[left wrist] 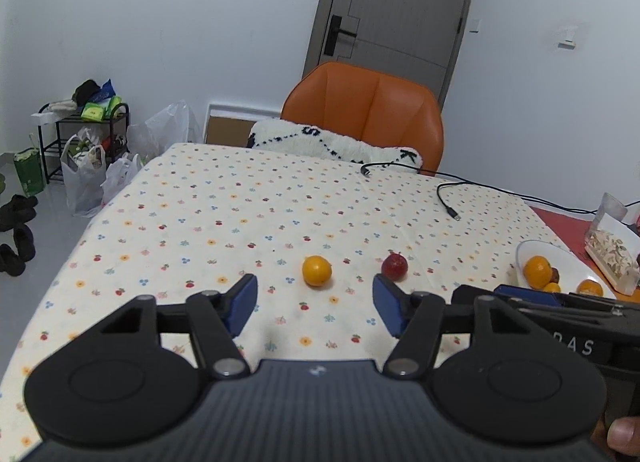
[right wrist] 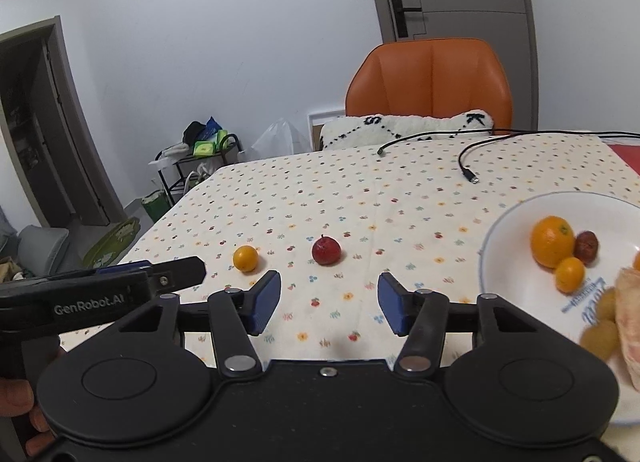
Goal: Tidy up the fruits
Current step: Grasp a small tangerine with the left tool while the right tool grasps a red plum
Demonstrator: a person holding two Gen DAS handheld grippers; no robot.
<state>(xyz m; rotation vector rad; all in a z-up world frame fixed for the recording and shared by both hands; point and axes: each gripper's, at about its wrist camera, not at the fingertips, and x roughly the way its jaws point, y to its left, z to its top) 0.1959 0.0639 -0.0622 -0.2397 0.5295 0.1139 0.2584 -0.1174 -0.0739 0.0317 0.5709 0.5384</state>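
Counter (left wrist: pixel 224 197) covered with a cream cloth printed with small flowers and cherries. On the cloth, two loose fruits side by side and apart: a small orange fruit (left wrist: pixel 317 270) and a red fruit (left wrist: pixel 394 266) with a short stem.

From the left wrist view: left gripper (left wrist: pixel 315 304) held above the near edge of the counter, jaws partly apart with only bare cloth between them, gripping nothing. Orange fruit just beyond the gap at 12 o'clock, red fruit at 1 o'clock past the right pad. White plate (left wrist: pixel 524 252) at 3 o'clock, with several orange fruits and a dark red one on it. Right gripper (left wrist: pixel 520 294) seen from the side at 3 o'clock (its jaws not readable from this angle).

From the right wrist view: right gripper (right wrist: pixel 328 302) also above the near edge, jaws partly apart, empty. Red fruit (right wrist: pixel 326 250) at 12 o'clock just beyond the gap, orange fruit (right wrist: pixel 245 258) at 11 o'clock. Plate (right wrist: pixel 500 238) at 3 o'clock, carrying a large orange (right wrist: pixel 552 241), a smaller orange one, a dark red one touching the large orange, and blurred yellowish and pinkish pieces at the frame edge (kind not clear). Left gripper (right wrist: pixel 176 268) at 9 o'clock, side-on.

Farther off at 12 o'clock: a black cable (left wrist: pixel 448 197) on the cloth, an orange chair (left wrist: pixel 368 109) with a white fluffy cushion (left wrist: pixel 336 141), a grey door (left wrist: pixel 400 1).
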